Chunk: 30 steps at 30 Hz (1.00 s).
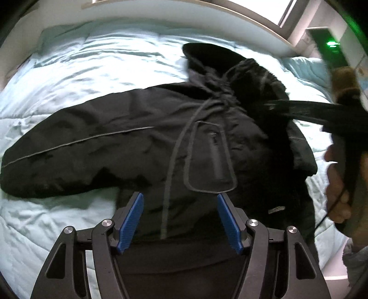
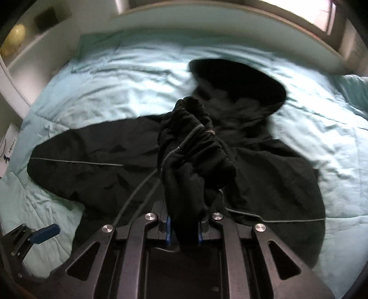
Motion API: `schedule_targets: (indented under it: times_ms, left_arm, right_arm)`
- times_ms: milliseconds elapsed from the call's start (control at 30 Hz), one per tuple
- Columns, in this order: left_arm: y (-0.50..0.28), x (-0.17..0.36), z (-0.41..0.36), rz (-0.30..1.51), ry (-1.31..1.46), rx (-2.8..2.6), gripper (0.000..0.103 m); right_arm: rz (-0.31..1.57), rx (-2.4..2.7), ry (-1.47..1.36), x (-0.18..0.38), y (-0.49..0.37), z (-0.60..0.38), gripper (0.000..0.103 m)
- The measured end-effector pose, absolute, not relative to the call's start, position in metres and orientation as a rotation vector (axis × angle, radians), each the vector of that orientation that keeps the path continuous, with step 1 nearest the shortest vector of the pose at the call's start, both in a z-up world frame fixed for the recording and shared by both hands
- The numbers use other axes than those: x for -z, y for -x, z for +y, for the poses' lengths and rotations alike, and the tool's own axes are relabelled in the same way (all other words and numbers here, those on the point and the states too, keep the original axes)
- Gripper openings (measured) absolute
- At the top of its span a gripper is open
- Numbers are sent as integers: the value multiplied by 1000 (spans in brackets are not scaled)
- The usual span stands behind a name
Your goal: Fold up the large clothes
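Note:
A large black hooded jacket (image 1: 147,142) lies spread on a pale blue bed (image 1: 92,69), one sleeve stretched to the left, hood at the far side. My left gripper (image 1: 180,204) is open and empty above the jacket's lower front, below a chest pocket (image 1: 210,156). My right gripper (image 2: 184,226) is shut on the jacket's other sleeve cuff (image 2: 193,147), holding the bunched fabric lifted over the jacket body (image 2: 92,168). In the left wrist view the right gripper shows blurred at the right edge (image 1: 340,119).
The bed's quilt (image 2: 115,80) surrounds the jacket on all sides. A curved headboard and window (image 1: 253,13) run along the far side. A shelf (image 2: 34,27) stands at the far left. The left gripper's blue pad (image 2: 44,232) shows at the lower left.

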<state>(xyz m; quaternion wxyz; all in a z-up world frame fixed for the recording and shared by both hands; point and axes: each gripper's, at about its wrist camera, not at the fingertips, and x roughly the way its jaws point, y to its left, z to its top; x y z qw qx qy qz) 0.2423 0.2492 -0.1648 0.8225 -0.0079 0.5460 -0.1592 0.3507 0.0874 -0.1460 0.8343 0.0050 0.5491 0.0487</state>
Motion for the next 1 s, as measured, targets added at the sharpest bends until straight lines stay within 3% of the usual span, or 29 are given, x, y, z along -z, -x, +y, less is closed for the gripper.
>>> schedule_targets:
  times_ms: [233, 300, 367, 533, 700, 800, 1000]
  left_arm:
    - [-256, 177, 299, 1198, 24, 296, 69]
    - [-265, 183, 306, 1210, 33, 281, 69]
    - [-276, 188, 310, 1220, 42, 266, 69]
    - [-304, 193, 303, 1216, 60, 281, 69]
    - [-337, 210, 274, 1240, 133, 416, 69]
    - [-357, 227, 253, 1285, 241, 536, 69]
    - [-385, 261, 206, 1351, 193, 572, 69]
  right_arm:
    - [1350, -84, 78, 248, -382, 140, 21]
    - [1418, -93, 58, 278, -387, 142, 30]
    - [1429, -125, 43, 289, -388, 143, 50]
    - [1374, -254, -9, 247, -373, 125, 52]
    - [1243, -145, -68, 194, -338, 44, 54]
    - [1260, 20, -61, 198, -325, -18, 54]
    - [1316, 189, -200, 217, -297, -94, 54]
